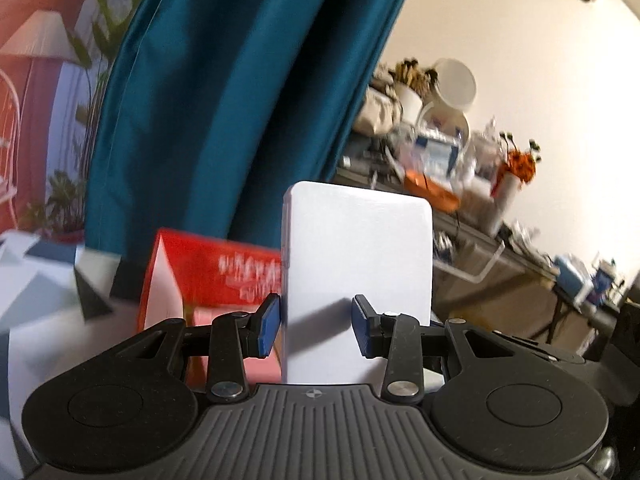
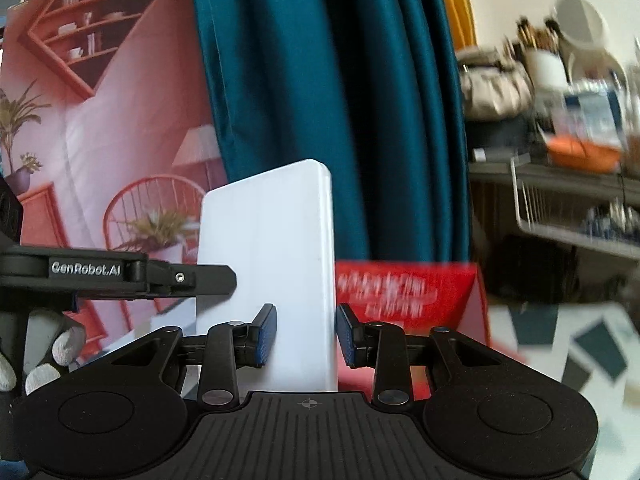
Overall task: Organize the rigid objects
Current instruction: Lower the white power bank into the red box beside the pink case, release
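One white rectangular box [image 1: 356, 280] stands upright in the air, held from both sides by my two grippers. My left gripper [image 1: 316, 326] is clamped on one edge of it, and my right gripper [image 2: 306, 334] on the opposite edge. One red box [image 2: 408, 292] sits behind it on the patterned tabletop [image 2: 568, 344], before one teal curtain [image 1: 224, 100]. One gloved hand [image 2: 44, 356] shows in the right wrist view.
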### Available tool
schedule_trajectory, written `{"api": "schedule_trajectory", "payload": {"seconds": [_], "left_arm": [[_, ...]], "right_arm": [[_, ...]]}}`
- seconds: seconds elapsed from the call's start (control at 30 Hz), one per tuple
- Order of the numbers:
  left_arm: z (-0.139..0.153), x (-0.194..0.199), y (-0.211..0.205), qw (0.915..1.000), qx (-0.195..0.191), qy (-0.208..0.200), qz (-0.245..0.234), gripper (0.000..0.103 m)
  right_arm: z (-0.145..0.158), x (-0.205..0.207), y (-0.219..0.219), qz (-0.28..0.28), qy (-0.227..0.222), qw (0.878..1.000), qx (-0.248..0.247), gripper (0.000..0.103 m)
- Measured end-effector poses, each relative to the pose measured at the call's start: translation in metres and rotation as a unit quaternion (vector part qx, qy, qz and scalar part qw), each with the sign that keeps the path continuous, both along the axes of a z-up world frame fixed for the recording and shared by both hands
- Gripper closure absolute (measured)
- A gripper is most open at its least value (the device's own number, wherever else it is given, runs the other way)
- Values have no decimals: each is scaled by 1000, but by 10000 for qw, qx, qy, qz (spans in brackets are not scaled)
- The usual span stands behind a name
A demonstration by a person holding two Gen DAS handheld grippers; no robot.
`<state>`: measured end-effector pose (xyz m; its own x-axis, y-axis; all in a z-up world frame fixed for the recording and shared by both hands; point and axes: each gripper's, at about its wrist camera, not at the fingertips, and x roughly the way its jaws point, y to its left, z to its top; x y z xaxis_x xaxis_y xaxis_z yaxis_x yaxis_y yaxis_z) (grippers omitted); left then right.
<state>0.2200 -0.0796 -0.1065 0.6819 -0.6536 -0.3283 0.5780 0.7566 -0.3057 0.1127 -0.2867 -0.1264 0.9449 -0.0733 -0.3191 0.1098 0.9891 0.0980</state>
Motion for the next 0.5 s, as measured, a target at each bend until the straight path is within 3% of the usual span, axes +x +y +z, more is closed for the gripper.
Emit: {"api": "schedule_trajectory", "payload": {"seconds": [0.27, 0.37, 0.5], "left_arm": [[-3, 52, -37, 9996, -198, -6, 197, 61], [-15, 67, -56, 9997, 53, 150, 193, 61], [-37, 81, -76, 9978, 447, 475, 92, 61]], "right_arm": [[0, 59, -32, -284, -200, 9982, -485, 71], [-14, 75, -50, -365, -53, 9984, -425, 71], [-39, 88, -74, -595, 207, 9980, 58, 71]]}}
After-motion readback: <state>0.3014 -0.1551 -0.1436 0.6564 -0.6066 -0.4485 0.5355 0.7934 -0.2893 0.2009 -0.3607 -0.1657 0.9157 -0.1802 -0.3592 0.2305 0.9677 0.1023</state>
